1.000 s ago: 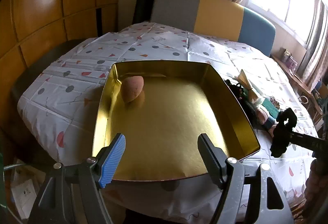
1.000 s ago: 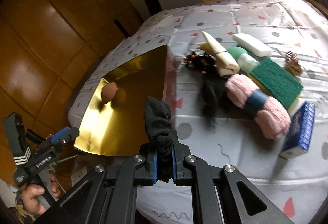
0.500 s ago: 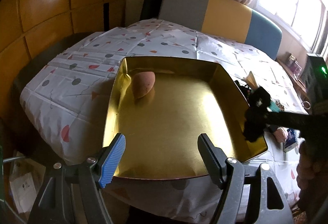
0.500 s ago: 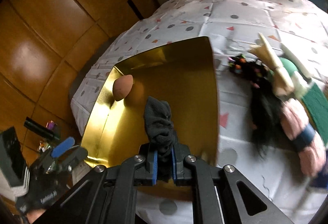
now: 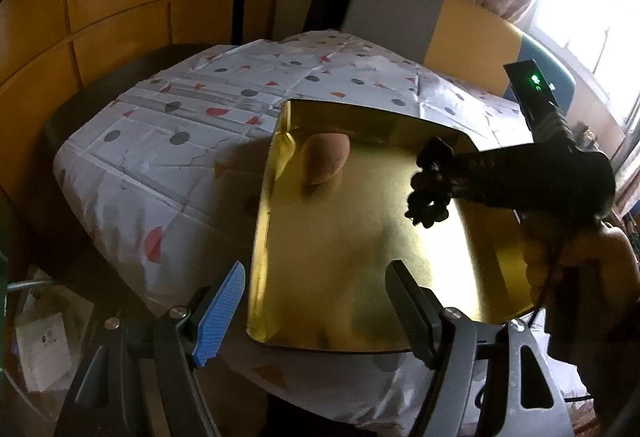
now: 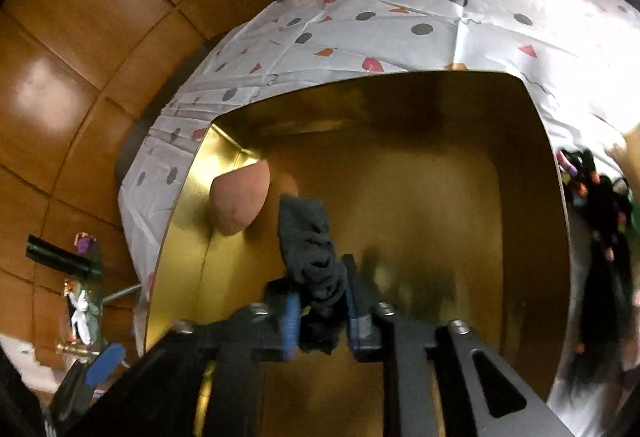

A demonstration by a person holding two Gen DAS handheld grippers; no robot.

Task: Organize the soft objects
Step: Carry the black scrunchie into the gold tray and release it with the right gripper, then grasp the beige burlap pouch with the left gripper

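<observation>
Black sock (image 6: 310, 249) hangs bunched between my right tool's (image 6: 320, 313) pads, above the gold tray's (image 5: 264, 237) floor, beside the pink sponge (image 6: 238, 203) near the tray's far left corner. Right tool's jaws have just been opening; sock sits between them, a gap shows at the pads, so released or nearly. Step in hand, I judge: dropping the sock into the tray. Left tool (image 5: 316, 313) gapes wide, empty, over the tray's near edge. Next: lift clear, then fetch from the pile (image 6: 600, 221) at the bench's right side.
</observation>
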